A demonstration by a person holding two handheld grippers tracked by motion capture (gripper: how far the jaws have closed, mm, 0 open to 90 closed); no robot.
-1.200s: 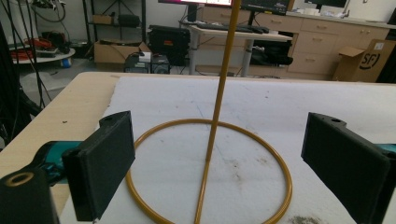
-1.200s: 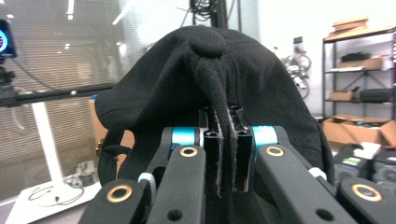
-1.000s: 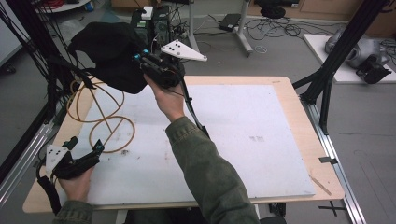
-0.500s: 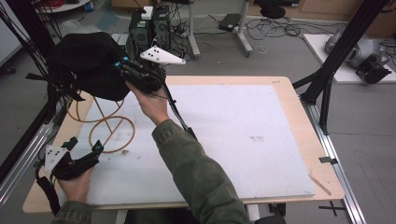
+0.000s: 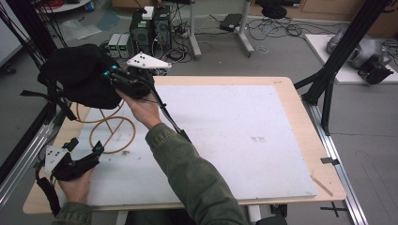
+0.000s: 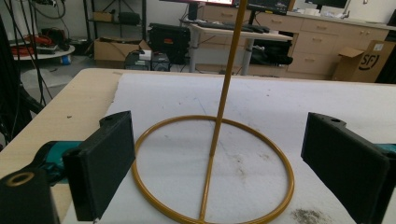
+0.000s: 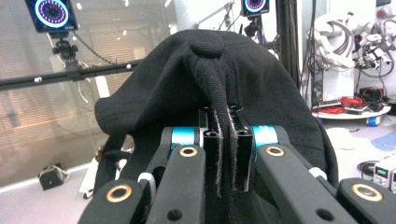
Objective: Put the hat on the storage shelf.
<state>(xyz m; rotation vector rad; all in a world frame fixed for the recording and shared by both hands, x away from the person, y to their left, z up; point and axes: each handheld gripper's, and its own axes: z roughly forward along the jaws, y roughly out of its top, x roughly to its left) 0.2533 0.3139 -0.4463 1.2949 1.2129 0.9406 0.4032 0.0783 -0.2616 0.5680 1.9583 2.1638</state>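
A black cap (image 5: pixel 80 79), pinched by a fold in the closed right gripper (image 5: pixel 110 75), was held above the stand (image 5: pixel 110 125), apparently for hanging, while the open left gripper (image 5: pixel 84 147) was rested on the tabletop (image 5: pixel 263 140) beside its base.

We are in a robotics or motion-capture lab, not a home: the wooden table (image 5: pixel 286 101) with its white mat (image 5: pixel 234 136) sits inside a black aluminium frame (image 5: pixel 328 70), and at the top of the high view we see a grey floor strewn with cables (image 5: pixel 277 26) and boxy electronics units (image 5: pixel 150 28). In the upper corners of the right gripper view, tracking cameras with glowing ring lights (image 7: pixel 50 14) hang on a rail, with white robot hardware (image 7: pixel 331 44) at upper right. Across the top of the left gripper view we see desks, drawer cabinets (image 6: pixel 317 46) and a cardboard box (image 6: pixel 369 60).
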